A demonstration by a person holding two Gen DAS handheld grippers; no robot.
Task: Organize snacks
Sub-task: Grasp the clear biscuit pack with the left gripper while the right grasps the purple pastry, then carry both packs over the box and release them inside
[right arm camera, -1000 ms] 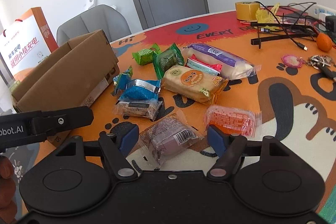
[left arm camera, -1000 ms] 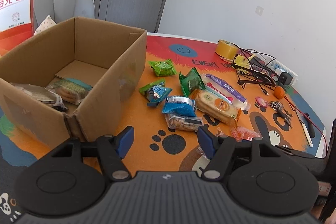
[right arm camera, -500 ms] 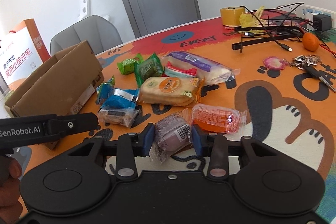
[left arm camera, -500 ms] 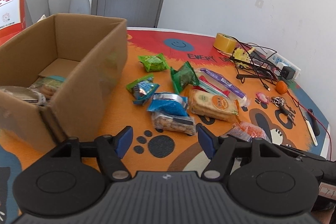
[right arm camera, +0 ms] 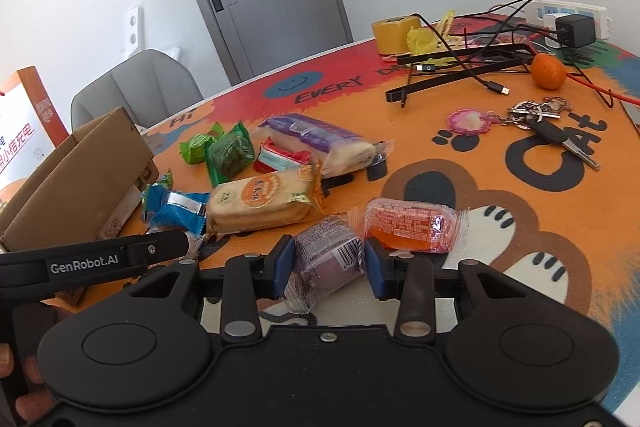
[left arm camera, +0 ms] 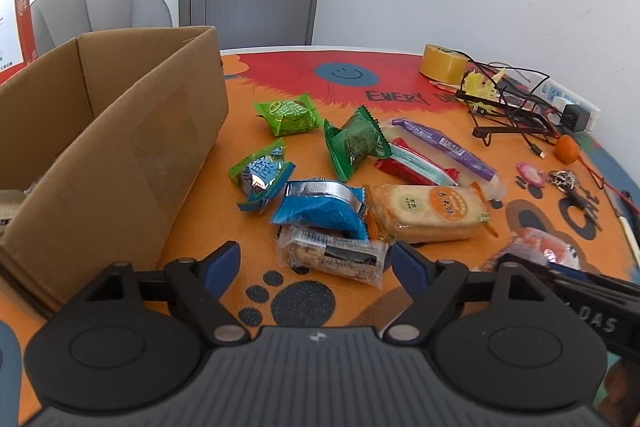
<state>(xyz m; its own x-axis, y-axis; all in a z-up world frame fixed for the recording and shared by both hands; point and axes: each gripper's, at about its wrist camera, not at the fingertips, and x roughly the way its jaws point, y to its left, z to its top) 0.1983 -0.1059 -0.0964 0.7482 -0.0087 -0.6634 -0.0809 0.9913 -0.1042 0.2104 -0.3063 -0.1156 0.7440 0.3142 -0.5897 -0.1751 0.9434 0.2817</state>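
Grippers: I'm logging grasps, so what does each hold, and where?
Right gripper pinches the purple snack across its middle, one pad on each side. Left gripper is open and holds nothing.

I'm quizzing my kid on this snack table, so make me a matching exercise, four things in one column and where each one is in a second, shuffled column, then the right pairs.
Things
1. purple snack pack
2. blue snack bag
3. tangerine
4. orange jelly pack

Places
A. beside the black cables
B. on top of a clear-wrapped biscuit pack
C. between the pads of the right gripper
D. on the mat just right of the right gripper's tips

Pairs: 1-C, 2-B, 3-A, 4-D
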